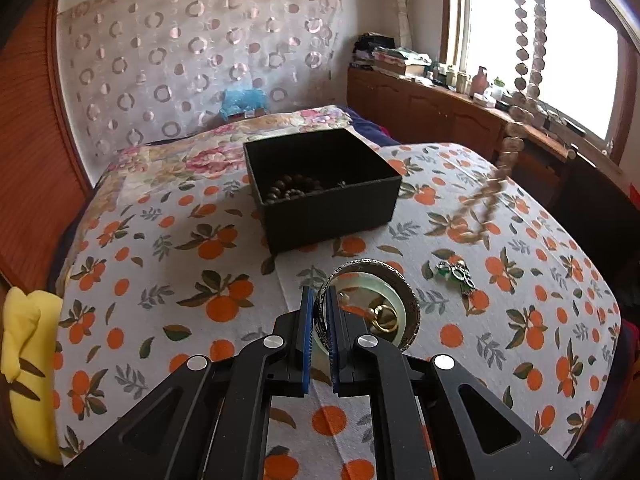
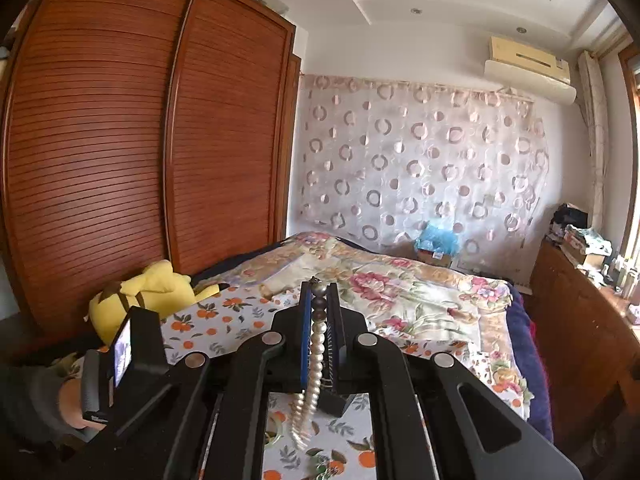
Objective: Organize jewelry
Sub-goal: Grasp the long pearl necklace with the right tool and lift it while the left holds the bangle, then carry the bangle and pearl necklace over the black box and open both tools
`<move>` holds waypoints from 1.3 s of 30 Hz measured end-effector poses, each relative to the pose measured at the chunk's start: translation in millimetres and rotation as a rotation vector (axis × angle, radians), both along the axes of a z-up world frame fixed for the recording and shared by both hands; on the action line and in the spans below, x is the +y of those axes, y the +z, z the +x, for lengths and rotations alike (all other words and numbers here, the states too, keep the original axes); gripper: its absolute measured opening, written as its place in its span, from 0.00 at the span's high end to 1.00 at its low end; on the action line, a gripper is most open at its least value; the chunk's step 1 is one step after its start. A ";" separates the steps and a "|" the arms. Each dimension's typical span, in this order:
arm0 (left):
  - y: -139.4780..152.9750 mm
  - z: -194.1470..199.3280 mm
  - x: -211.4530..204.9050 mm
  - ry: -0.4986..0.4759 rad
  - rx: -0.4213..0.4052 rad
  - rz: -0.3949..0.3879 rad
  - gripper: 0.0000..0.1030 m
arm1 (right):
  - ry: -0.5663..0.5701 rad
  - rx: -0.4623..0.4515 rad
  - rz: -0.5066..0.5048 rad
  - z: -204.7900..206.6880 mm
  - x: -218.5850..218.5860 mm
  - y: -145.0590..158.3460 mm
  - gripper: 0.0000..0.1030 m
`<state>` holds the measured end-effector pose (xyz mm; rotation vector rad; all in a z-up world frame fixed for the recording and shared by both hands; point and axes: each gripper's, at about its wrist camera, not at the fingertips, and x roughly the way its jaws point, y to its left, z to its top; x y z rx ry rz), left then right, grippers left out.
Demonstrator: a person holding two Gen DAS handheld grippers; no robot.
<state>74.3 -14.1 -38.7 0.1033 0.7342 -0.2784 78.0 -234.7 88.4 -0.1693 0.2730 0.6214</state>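
My left gripper point(image 1: 320, 294) is shut on the rim of a silver bangle point(image 1: 404, 280), low over the orange-print cloth; a pale jade bangle point(image 1: 394, 300) and a small gold ring point(image 1: 384, 316) sit within it. An open black box point(image 1: 320, 184) with dark bead bracelets point(image 1: 294, 188) inside stands just beyond. My right gripper point(image 2: 320, 292) is shut on a pearl necklace point(image 2: 316, 356), held high so it hangs down; in the left wrist view the strand point(image 1: 520, 64) dangles at the right, its lower end near the cloth. A green charm piece point(image 1: 456, 274) lies on the cloth.
The cloth point(image 1: 180, 264) covers a bed with a floral quilt point(image 1: 192, 152) behind. A yellow plush toy point(image 1: 24, 360) lies at the left edge. A wooden wardrobe point(image 2: 120, 140) stands left, a cluttered wooden cabinet point(image 1: 440, 100) under the window right.
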 end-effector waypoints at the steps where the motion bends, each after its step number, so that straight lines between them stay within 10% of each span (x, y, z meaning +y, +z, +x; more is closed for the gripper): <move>1: 2.1 0.8 1.1 0.004 -0.004 -0.003 0.95 | 0.000 0.001 -0.003 1.6 0.2 1.7 0.92; 14: 48.3 23.9 6.5 0.025 -0.126 -0.032 0.95 | -0.020 0.054 -0.032 45.8 9.9 2.1 0.92; 39: 32.5 81.0 6.3 0.065 -0.109 -0.013 0.94 | -0.081 0.068 -0.060 143.8 46.7 4.7 0.92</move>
